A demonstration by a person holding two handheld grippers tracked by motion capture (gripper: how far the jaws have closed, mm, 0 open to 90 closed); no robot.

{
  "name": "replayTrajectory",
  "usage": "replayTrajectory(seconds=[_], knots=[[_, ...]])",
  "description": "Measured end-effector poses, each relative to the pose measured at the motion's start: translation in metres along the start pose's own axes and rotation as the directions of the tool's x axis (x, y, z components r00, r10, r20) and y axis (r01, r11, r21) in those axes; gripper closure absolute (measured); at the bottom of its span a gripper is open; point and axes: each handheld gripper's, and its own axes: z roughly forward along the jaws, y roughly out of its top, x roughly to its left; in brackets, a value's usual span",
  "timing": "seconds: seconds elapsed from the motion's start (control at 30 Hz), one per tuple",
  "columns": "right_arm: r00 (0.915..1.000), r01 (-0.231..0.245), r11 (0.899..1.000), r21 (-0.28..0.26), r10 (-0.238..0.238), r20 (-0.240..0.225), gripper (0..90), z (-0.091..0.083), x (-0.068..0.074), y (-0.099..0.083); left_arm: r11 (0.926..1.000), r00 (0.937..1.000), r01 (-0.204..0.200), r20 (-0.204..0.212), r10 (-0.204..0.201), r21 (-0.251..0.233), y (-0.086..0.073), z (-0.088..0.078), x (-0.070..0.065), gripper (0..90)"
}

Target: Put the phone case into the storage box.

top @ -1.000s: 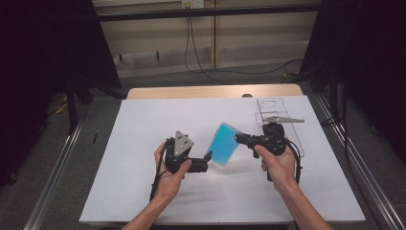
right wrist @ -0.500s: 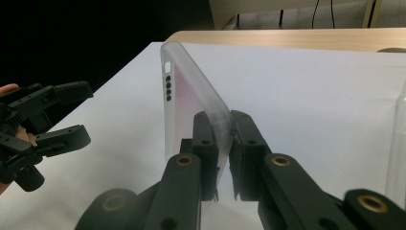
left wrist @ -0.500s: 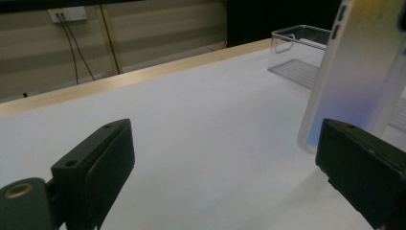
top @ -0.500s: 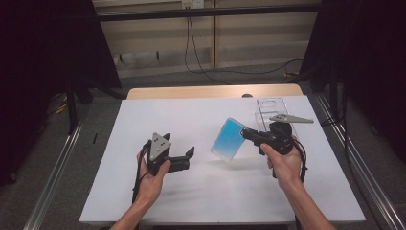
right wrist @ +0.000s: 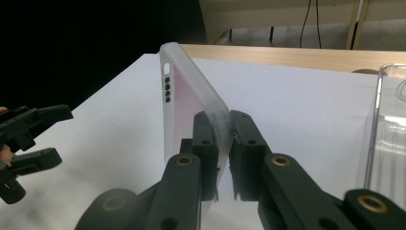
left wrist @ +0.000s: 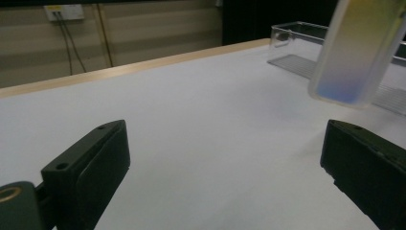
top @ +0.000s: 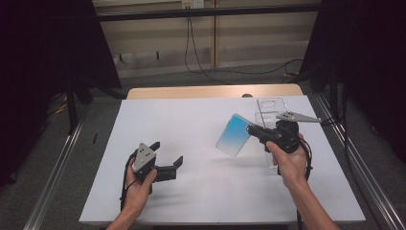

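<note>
High view: your right tongs pinch the frosted blue-tinted soft phone case by its edge, holding it tilted above the white desk. Your left tongs gape wide and empty, well apart. A clear plastic case lies just behind.

left tongs: jaws wide apart, low, level | right tongs: jaws clamped, raised, seemingly level

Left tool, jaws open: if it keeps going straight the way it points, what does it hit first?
Probably nothing soon: ahead of the left tool lies bare white table. The blue phone case hangs right of that line, above it; depth is unclear.
</note>
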Motion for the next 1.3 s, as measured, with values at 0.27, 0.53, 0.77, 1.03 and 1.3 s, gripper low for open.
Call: replayTrajectory(seconds=[0.27, 0.53, 0.77, 1.03, 1.3], knots=[[0.9995, 0.031, 0.999, -0.032, -0.030, 0.007, 82.4, -0.007, -0.004, 0.004, 0.9980, 0.9988, 0.036, -0.033, -0.037, -0.053, -0.006, -0.015, 0.014, 3.1], [0.9987, 0.045, 0.997, -0.057, -0.044, 0.027, 82.5, -0.016, -0.010, 0.010, 0.9949, 0.9987, 0.011, -0.049, -0.016, -0.100, -0.010, -0.020, 0.023, 4.1], [0.9982, 0.053, 0.995, -0.086, -0.050, 0.035, 82.5, -0.028, -0.016, 0.019, 0.9948, 0.9996, -0.003, -0.028, 0.000, -0.102, -0.006, -0.025, 0.023, 4.4], [0.9957, 0.056, 0.992, -0.112, -0.047, 0.080, 82.5, -0.045, -0.024, 0.037, 0.9949, 0.9980, -0.057, -0.031, 0.055, -0.084, -0.012, -0.040, 0.022, 2.3], [0.9881, 0.100, 0.988, -0.119, -0.084, 0.129, 82.5, -0.054, -0.039, 0.051, 0.9953, 0.9991, -0.016, -0.042, 0.012, -0.095, -0.017, -0.048, 0.023, 2.4]])
